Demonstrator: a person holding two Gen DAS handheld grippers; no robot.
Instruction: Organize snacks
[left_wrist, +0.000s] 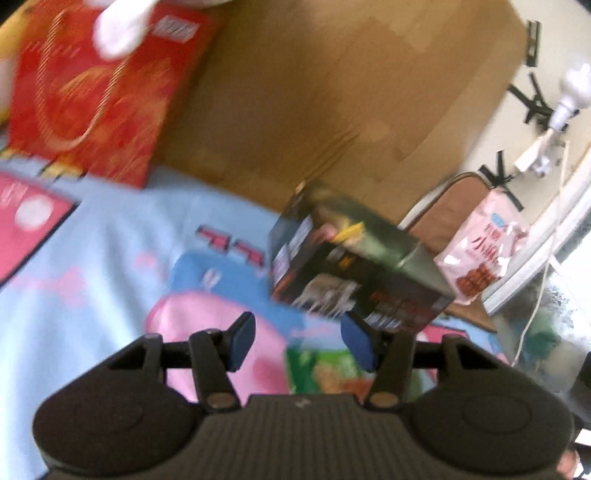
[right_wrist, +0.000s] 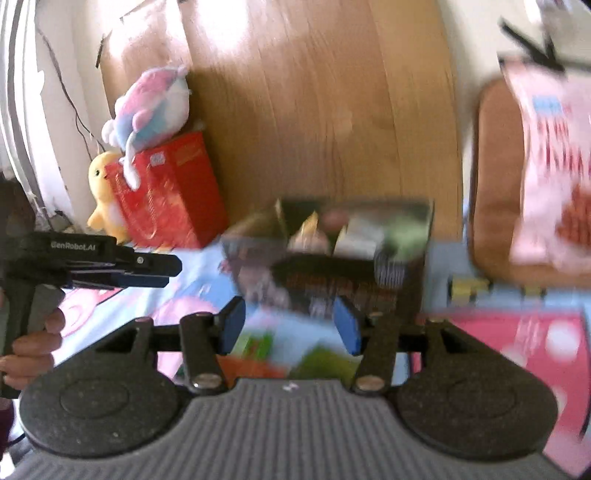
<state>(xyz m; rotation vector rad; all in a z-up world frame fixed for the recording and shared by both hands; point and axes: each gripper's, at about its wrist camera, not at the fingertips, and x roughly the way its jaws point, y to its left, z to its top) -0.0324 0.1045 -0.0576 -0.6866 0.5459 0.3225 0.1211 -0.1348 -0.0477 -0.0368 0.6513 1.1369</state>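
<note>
Both views are smeared with blur. The dark snack box (left_wrist: 354, 266) sits on the cartoon bedsheet (left_wrist: 110, 240), just short of the wooden headboard (left_wrist: 332, 92), one corner tipped toward the left gripper (left_wrist: 301, 341). That gripper's blue pads stand apart with nothing clamped; the box lies just beyond the tips. The right gripper (right_wrist: 290, 326) is likewise released, pads spread, the box just ahead and free of them. Open sheet runs left of the box toward the red box (left_wrist: 99, 96), which leans at the headboard. To the right it's tighter: a pink snack bag (left_wrist: 480, 251) stands near the box against a brown cushion (left_wrist: 447, 218). Writing on the packs is too blurred to read; the only legible label is "GenRobot.AI" on the left gripper's body in the right wrist view.
</note>
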